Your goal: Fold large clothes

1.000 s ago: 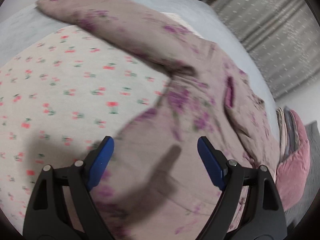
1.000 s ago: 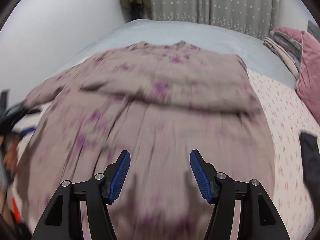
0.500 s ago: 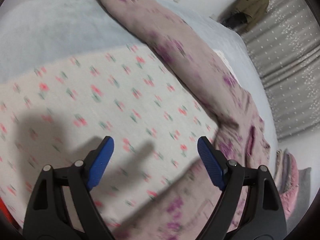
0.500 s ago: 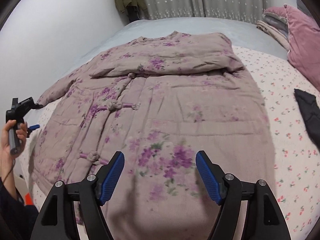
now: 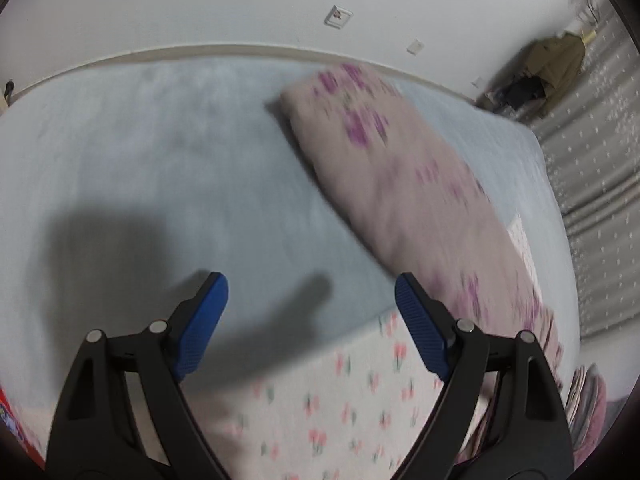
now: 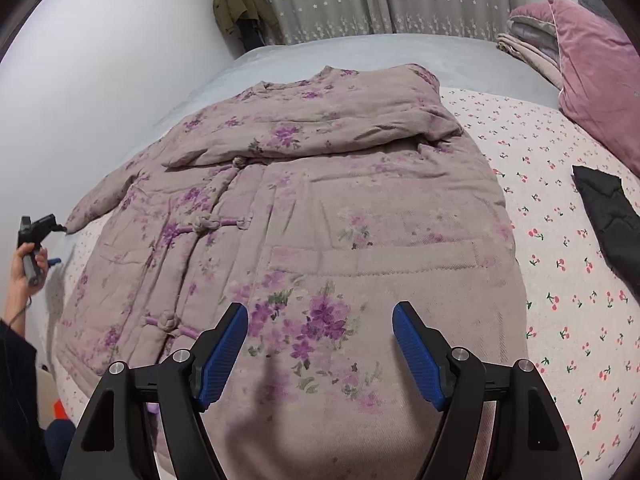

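Note:
A padded mauve coat with purple flowers lies front-up on the bed. One sleeve is folded across its chest. The other sleeve stretches out over the pale grey-blue sheet. My left gripper is open with nothing between its blue pads, above the bare sheet just left of that sleeve. In the right wrist view the left gripper is small at the far left, held by a hand close to the sleeve's cuff. My right gripper hovers open over the coat's hem, holding nothing.
A white sheet with red cherry print covers the bed's near part, beside the grey-blue sheet. A black garment lies at the right. A pink pillow and folded blankets sit far right. An olive jacket hangs by the curtain.
The left gripper has swept from over the coat's body, across the cherry sheet, to the outstretched sleeve's end. The right gripper's jaws have widened and it has steadied over the hem.

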Demonstrator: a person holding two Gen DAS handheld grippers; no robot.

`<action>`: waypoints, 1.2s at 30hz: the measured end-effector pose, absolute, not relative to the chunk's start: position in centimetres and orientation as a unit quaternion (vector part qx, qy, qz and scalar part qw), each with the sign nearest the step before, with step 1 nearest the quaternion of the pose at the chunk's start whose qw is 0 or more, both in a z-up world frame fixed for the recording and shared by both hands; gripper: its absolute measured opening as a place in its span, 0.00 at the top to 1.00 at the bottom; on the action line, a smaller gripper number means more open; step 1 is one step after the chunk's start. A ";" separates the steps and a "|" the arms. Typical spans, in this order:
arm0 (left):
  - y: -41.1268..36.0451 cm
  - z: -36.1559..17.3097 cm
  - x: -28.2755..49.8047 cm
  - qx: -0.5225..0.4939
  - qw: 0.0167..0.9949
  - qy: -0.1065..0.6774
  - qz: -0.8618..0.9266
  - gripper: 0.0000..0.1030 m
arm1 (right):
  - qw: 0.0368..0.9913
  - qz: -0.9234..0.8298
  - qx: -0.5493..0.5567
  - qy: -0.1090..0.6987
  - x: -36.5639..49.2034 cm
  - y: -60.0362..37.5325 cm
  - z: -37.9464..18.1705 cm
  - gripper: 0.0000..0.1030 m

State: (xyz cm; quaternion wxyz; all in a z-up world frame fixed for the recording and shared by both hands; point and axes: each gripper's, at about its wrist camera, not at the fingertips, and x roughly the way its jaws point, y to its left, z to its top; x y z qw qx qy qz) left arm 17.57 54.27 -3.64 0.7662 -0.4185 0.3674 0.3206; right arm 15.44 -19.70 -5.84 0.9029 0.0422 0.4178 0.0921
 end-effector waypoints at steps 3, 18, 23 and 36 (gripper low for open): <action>56.4 -3.9 18.7 -0.441 0.763 0.345 0.324 0.17 | 0.902 0.093 0.050 0.419 15.7 -19.8 -6.1 0.26; 57.7 -4.6 23.0 -0.412 0.767 0.321 0.372 0.86 | 0.893 0.087 0.062 0.437 16.9 -19.7 -8.0 0.26; 56.3 -1.3 22.9 -0.367 0.797 0.299 0.374 0.88 | 0.892 0.093 0.074 0.437 16.8 -19.8 -7.8 0.26; 50.9 7.4 20.5 -0.352 0.840 0.219 0.349 0.88 | 0.855 0.116 0.202 0.463 17.2 -23.5 -7.8 0.26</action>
